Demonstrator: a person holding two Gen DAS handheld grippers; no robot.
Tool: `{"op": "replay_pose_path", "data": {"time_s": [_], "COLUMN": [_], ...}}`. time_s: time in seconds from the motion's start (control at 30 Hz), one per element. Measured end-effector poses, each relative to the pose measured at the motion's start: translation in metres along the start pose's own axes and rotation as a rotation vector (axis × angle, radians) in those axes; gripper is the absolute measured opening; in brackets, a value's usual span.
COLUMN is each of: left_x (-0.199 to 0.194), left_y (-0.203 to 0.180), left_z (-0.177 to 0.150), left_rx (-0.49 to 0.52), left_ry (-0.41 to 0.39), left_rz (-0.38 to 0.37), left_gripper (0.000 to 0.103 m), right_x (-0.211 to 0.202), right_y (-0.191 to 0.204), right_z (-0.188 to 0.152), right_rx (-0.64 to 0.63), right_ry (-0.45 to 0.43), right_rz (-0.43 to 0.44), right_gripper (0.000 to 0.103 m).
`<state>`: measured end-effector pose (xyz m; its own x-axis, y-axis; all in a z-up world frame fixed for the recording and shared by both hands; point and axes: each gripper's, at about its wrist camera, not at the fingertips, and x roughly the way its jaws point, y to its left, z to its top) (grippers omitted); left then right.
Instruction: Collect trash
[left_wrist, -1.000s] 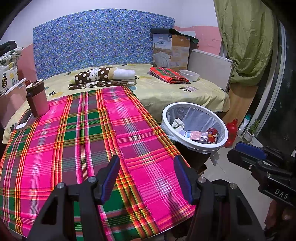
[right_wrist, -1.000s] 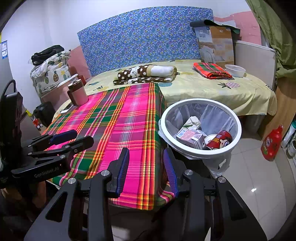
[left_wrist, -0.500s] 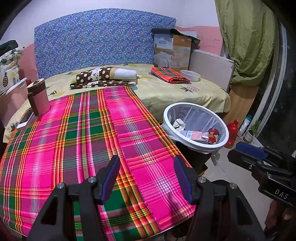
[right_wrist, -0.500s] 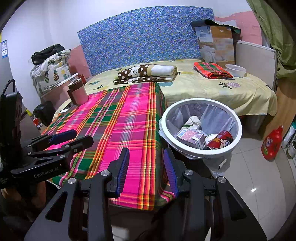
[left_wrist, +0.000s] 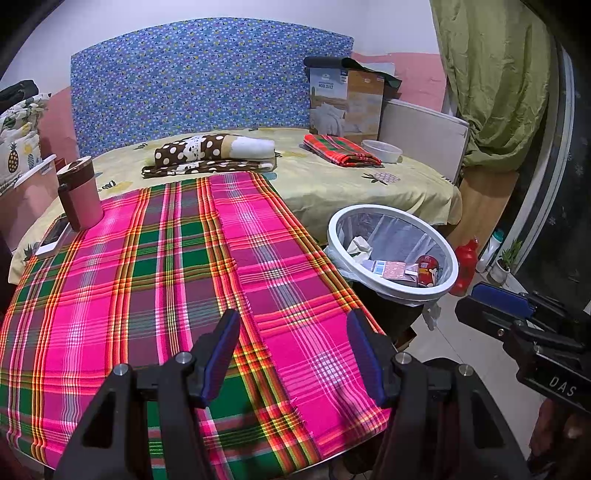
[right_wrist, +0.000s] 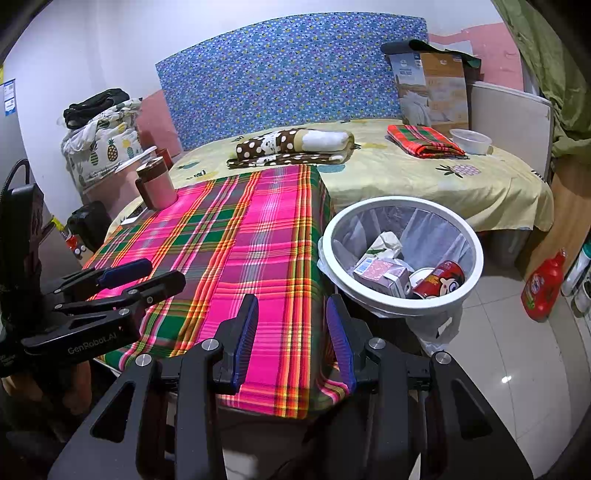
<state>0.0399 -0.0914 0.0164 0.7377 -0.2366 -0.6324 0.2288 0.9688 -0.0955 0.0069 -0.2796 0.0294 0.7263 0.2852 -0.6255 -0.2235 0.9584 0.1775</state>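
1. The left gripper (left_wrist: 291, 354) hangs over the plaid tablecloth (left_wrist: 147, 280), fingers wide apart, holding nothing
2. The right gripper (right_wrist: 291, 332) sits at the table's near edge, half open and empty
3. The white trash bin (right_wrist: 476, 258), beside the table, holds a red can (right_wrist: 441, 282), a pink carton (right_wrist: 380, 275) and crumpled paper (right_wrist: 384, 243)

Home bedroom: bed (left_wrist: 332, 184) with yellow sheet and blue headboard (left_wrist: 192, 96), folded blankets (left_wrist: 214, 155), green curtain (left_wrist: 491, 81), tiled floor (right_wrist: 517, 369).
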Motion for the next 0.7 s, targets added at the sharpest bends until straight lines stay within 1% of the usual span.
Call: {"op": "replay_pose_path", "data": {"time_s": [0.7], "left_x": [0.0002], "left_y": [0.0005], "left_z": [0.002], "left_rx": [0.003], "left_ry": [0.004], "left_rz": [0.003], "left_gripper": [0.062], "right_x": [0.0007], "right_y": [-0.0003], "right_z": [0.0], "right_rx": [0.0], "right_ry": [0.001], "right_rz": [0.0], "right_gripper": [0.041]}}
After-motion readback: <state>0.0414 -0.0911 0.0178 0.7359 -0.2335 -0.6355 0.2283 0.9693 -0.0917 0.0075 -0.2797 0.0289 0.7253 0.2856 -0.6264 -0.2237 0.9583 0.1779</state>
